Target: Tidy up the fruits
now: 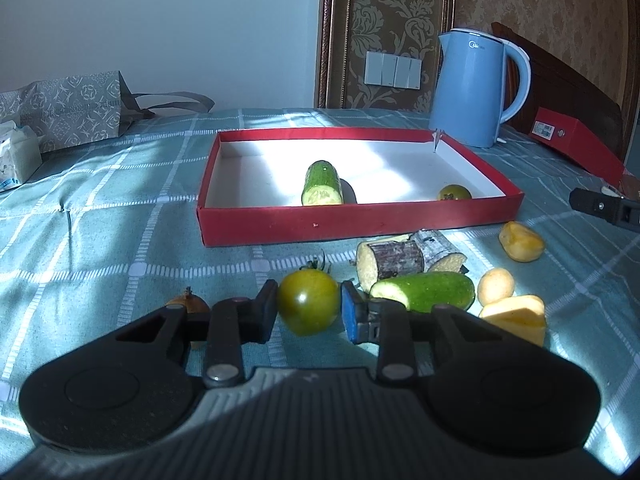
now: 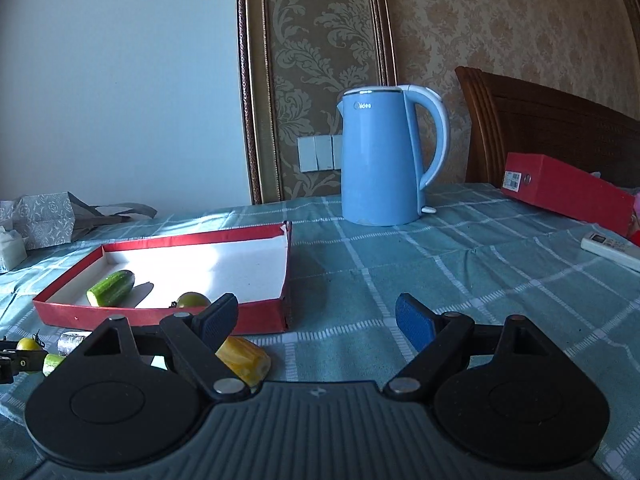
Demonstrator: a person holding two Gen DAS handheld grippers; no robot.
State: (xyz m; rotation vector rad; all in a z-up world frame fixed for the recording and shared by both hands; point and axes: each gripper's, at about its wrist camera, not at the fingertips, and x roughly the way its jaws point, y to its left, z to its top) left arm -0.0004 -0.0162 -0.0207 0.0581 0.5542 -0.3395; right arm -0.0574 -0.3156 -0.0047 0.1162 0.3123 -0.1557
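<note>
The left gripper (image 1: 309,308) has its jaws clamped on a green tomato (image 1: 307,301) just in front of the red tray (image 1: 360,222), on the checked tabletop (image 1: 120,248). Inside the tray lie a cut cucumber piece (image 1: 322,189) and a second green tomato (image 1: 454,193) near its right wall. Just right of the held tomato, still outside the tray, sit another cucumber piece (image 1: 424,291), sugarcane chunks (image 1: 400,260) and yellow potato pieces (image 1: 520,242). The right gripper (image 2: 316,320) hangs right of the tray, jaws wide apart and empty. A blue kettle (image 2: 380,160) stands behind the tray.
</note>
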